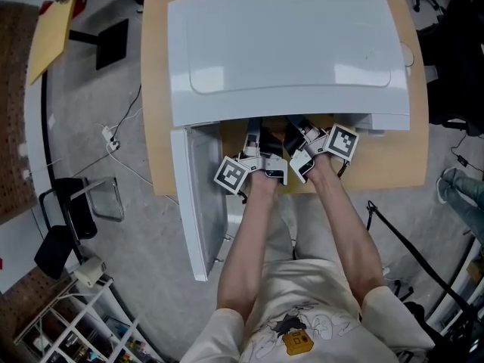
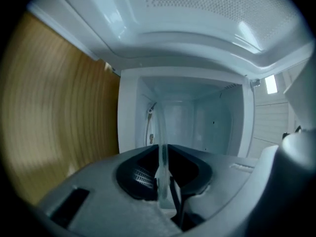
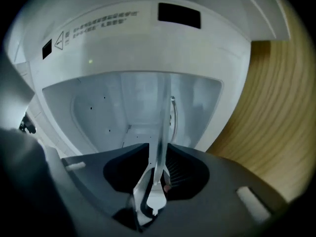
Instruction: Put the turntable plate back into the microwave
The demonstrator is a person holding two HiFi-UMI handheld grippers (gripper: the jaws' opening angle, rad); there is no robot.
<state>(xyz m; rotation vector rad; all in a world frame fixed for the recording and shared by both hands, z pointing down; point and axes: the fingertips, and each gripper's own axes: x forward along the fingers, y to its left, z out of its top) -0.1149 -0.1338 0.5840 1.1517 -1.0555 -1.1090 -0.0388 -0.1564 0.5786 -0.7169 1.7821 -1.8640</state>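
Observation:
The white microwave (image 1: 280,51) stands on a wooden table (image 1: 157,112) with its door (image 1: 198,203) swung open at the left. Both grippers reach level into the open cavity, turned on their sides. The clear glass turntable plate (image 2: 161,127) shows edge-on between the jaws of my left gripper (image 2: 162,154), which is shut on its rim. The same plate (image 3: 162,122) runs between the jaws of my right gripper (image 3: 159,154), whose pads stand a little off the glass, open. In the head view the left gripper (image 1: 254,134) and right gripper (image 1: 296,131) sit side by side, and the plate is hidden under the microwave's top.
The cavity's white walls and back (image 2: 197,117) lie straight ahead. The open door juts past the table's front edge. On the floor at the left are a black chair (image 1: 76,210), a power strip with cables (image 1: 112,138) and a white rack (image 1: 83,316).

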